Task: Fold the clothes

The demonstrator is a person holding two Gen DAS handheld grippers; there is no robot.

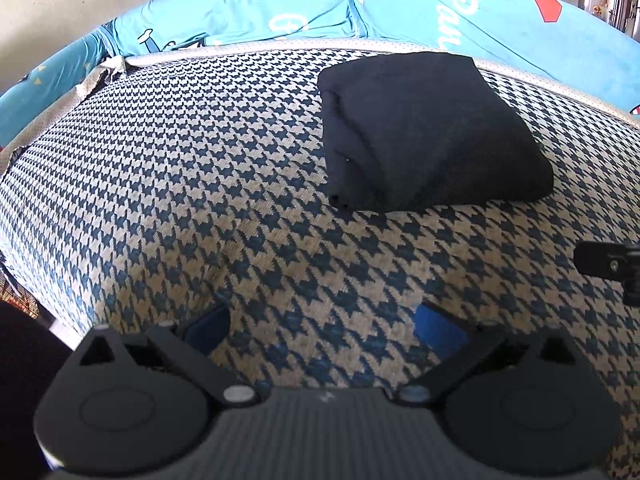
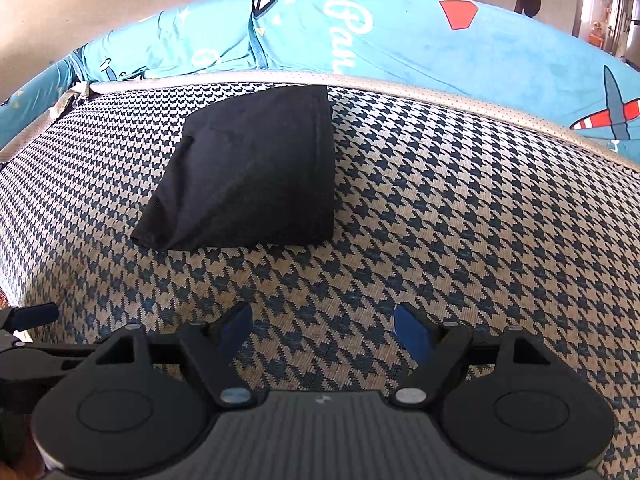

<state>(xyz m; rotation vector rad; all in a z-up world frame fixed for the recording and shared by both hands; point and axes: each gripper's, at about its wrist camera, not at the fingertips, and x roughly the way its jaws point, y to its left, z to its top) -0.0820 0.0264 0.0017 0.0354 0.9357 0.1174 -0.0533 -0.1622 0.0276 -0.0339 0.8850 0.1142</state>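
A black garment (image 1: 432, 132) lies folded into a thick rectangle on the houndstooth mat (image 1: 200, 184), toward its far right side in the left wrist view. From the right wrist the same folded garment (image 2: 248, 168) sits left of centre on the mat (image 2: 440, 200). My left gripper (image 1: 322, 328) hovers over bare mat well in front of the garment, open, nothing between its blue pads. My right gripper (image 2: 323, 330) is also open and empty, short of the garment's near edge. The right gripper's finger (image 1: 604, 260) pokes in at the left view's right edge.
A blue printed bedsheet (image 1: 460, 12) with white lettering and red shapes covers the bed behind the mat (image 2: 460, 40). The mat's pale dotted border (image 1: 280, 46) runs along its far edge. A beige wall is at upper left; furniture shows at far right.
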